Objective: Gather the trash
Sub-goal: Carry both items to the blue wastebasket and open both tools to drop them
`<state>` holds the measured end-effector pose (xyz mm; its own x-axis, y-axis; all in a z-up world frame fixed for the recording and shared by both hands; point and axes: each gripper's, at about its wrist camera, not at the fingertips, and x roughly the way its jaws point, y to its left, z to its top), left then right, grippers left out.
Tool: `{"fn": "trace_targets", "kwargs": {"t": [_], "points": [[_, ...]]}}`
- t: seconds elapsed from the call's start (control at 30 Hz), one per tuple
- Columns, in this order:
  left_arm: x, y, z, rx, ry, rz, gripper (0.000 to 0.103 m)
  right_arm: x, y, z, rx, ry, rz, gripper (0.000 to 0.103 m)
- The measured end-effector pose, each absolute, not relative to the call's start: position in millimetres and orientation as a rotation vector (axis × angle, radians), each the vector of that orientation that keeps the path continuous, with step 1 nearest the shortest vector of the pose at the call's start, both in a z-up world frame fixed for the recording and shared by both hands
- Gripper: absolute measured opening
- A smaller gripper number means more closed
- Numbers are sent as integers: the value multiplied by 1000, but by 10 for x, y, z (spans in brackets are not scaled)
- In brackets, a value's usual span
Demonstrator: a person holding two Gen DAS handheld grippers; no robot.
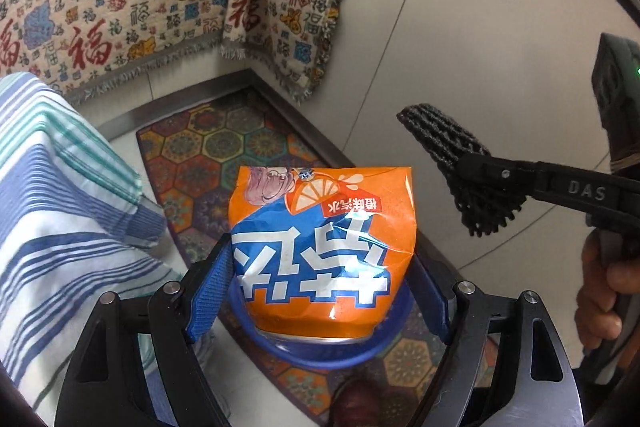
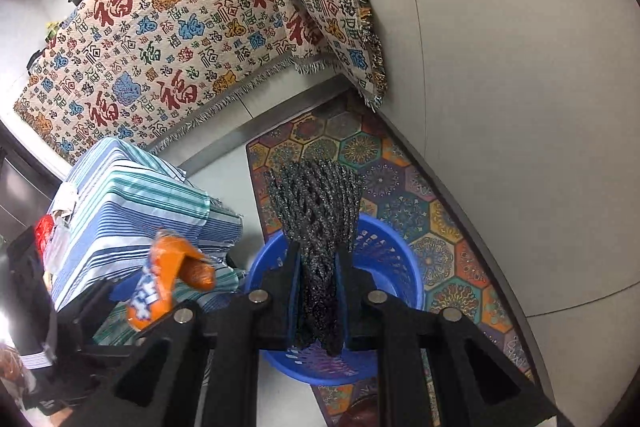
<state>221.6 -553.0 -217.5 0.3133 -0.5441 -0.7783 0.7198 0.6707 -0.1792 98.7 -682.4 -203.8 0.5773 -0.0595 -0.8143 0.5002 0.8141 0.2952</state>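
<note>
My left gripper [image 1: 322, 283] is shut on a crushed orange soda can [image 1: 320, 247] and holds it over a blue plastic basket [image 1: 320, 357] on the floor. The can also shows in the right wrist view [image 2: 164, 283], left of the basket [image 2: 384, 251]. My right gripper [image 2: 318, 291] is shut on a black foam net sleeve [image 2: 316, 211] and holds it above the basket. The sleeve [image 1: 460, 163] and the right gripper [image 1: 500, 187] also show at the right of the left wrist view, higher than the can.
The basket stands on a patterned hexagon floor mat [image 2: 400, 163] by a white wall corner. A striped blue-and-white cloth [image 2: 132, 203] covers a low piece at the left. A printed cloth [image 2: 180, 27] with red characters hangs behind.
</note>
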Motion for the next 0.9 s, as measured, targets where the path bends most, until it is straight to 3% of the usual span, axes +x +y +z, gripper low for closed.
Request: {"fn": "trace_targets", "kwargs": {"t": [0.37, 0.43, 0.47, 0.5, 0.9], "points": [[2233, -5781, -2477, 279, 938, -849, 85, 1033, -6920, -2164, 561, 903, -347, 20], [2250, -5809, -2512, 289, 928, -850, 95, 1068, -6911, -2155, 564, 890, -345, 38], [2253, -5814, -2518, 289, 921, -848, 95, 1063, -6903, -2141, 564, 880, -351, 53], [2263, -5822, -2526, 288, 919, -850, 95, 1064, -6899, -2128, 567, 869, -353, 56], [2262, -5309, -2008, 204, 887, -834, 95, 1088, -6734, -1809, 472, 801, -353, 56]]}}
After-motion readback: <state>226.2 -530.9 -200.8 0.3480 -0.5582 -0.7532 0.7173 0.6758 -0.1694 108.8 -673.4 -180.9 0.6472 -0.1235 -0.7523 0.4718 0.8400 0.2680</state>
